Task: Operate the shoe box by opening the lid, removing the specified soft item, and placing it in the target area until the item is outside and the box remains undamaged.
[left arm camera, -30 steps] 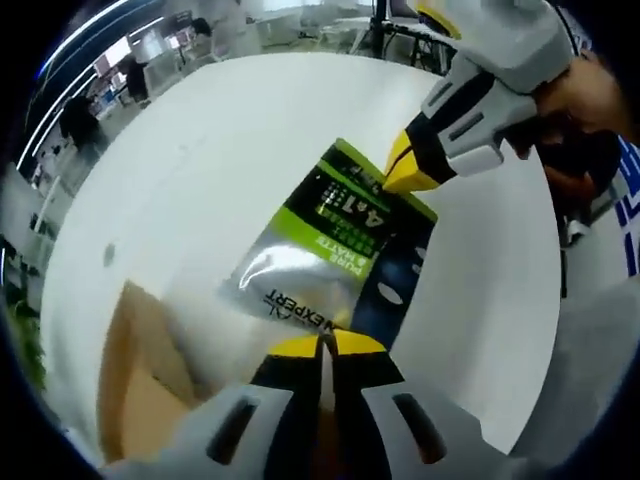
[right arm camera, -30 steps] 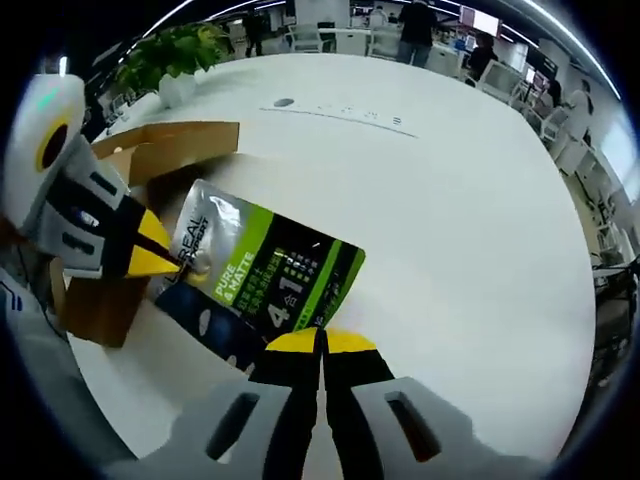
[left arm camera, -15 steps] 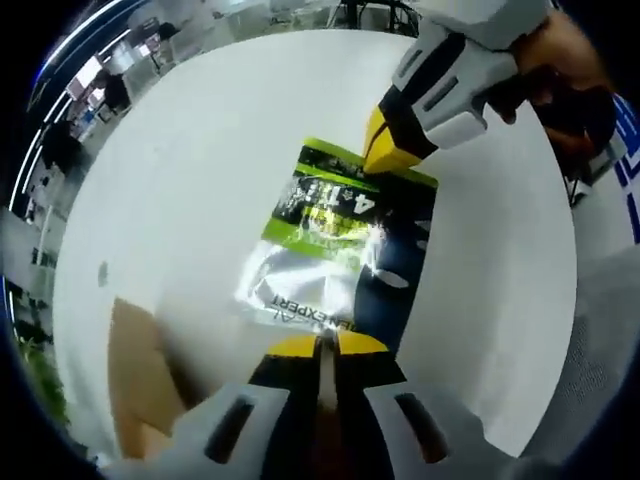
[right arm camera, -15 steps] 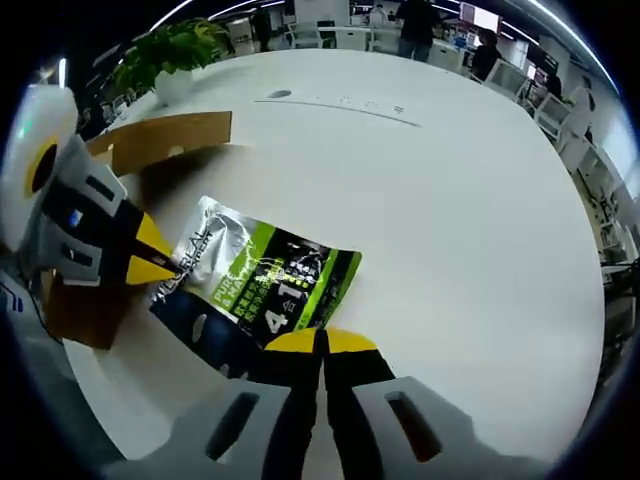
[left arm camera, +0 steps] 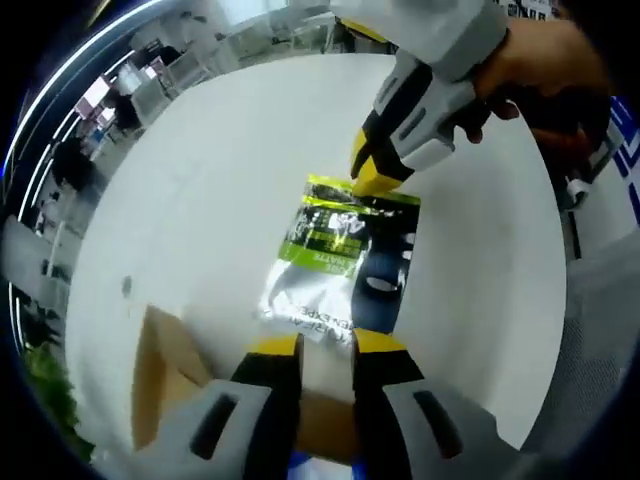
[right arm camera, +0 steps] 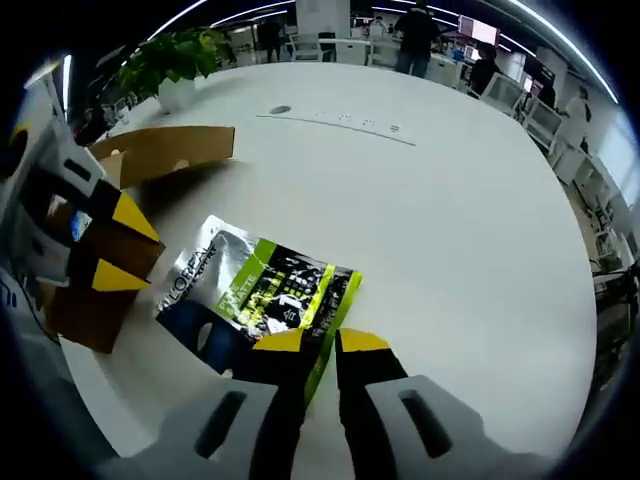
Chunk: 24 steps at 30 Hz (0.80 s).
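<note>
Though glare-blurred, pouch point(right arm camera: 262, 298) lettering partly legible

A broad white worktop point(right arm camera: 470, 220) spreads across the scene, smooth and glossy. Far along it lies a small round dark inset point(right arm camera: 280, 110) with a thin seam line point(right arm camera: 340, 125) running to its right. At the far left edge stands a leafy green plant point(right arm camera: 175, 50) in a white pot. Beyond is an open office: desks and chairs point(right arm camera: 345, 42), standing people point(right arm camera: 415, 30) in dark clothes, and long ceiling light strips point(right arm camera: 575, 45). In the left gripper view, more light strips point(left arm camera: 70, 75) curve above other desks.
</note>
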Available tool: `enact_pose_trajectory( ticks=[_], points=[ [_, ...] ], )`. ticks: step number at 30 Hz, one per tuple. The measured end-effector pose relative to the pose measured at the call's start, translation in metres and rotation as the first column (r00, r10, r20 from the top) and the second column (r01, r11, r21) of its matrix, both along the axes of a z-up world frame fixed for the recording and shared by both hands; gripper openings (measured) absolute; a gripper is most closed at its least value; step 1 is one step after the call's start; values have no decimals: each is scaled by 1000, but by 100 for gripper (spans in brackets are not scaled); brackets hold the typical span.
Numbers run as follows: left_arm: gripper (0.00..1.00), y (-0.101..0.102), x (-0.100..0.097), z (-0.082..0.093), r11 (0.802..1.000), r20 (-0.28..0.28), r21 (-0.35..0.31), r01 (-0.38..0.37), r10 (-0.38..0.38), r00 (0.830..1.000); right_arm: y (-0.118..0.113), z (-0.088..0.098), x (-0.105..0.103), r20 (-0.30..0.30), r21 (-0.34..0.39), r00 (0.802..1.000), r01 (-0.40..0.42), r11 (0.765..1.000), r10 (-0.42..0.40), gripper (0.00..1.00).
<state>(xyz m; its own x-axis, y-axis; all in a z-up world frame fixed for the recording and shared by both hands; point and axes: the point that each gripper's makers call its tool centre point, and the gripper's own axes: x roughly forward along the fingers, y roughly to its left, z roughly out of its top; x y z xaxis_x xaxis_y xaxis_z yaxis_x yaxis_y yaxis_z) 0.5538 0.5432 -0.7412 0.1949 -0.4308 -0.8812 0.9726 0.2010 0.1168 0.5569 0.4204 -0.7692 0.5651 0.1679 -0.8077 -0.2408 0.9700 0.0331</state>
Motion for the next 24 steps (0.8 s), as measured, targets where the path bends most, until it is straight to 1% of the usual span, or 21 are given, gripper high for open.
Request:
enact_pose_trajectory(
  ticks=[3,4,6,8,10,11,12,17,24],
  points=[
    [19,6,0,11,999,-1,-32,-16,16,1000,6,11,-2,17,4,1000,-5,1000,5,12],
    [19,8,-1,16,998,-8,-53,-33,33,999,9,17,-2,26,8,1000,-10,1000,10,12],
    [20,12,-1,23,997,-11,-67,-42,42,999,16,26,-2,44,17,999,-18,1000,17,14],
    [22,18,0,30,994,-17,-91,-67,66,998,25,35,-4,58,29,998,-34,999,32,15],
    [23,22,-1,35,990,-31,-112,-92,89,996,31,42,-5,66,33,997,-44,998,42,16],
    [23,25,-2,38,985,-49,-132,-114,108,993,38,47,-5,76,41,996,-56,998,53,17],
    [24,27,-3,40,982,-60,-142,-126,119,991,41,51,-6,81,45,995,-63,997,60,18],
    [25,50,-1,48,972,-65,-162,-169,161,985,67,68,-12,100,58,989,-114,992,107,20],
    [26,80,-3,55,956,-77,-188,-226,215,974,101,84,-17,117,70,979,-175,982,166,23]
  ],
)
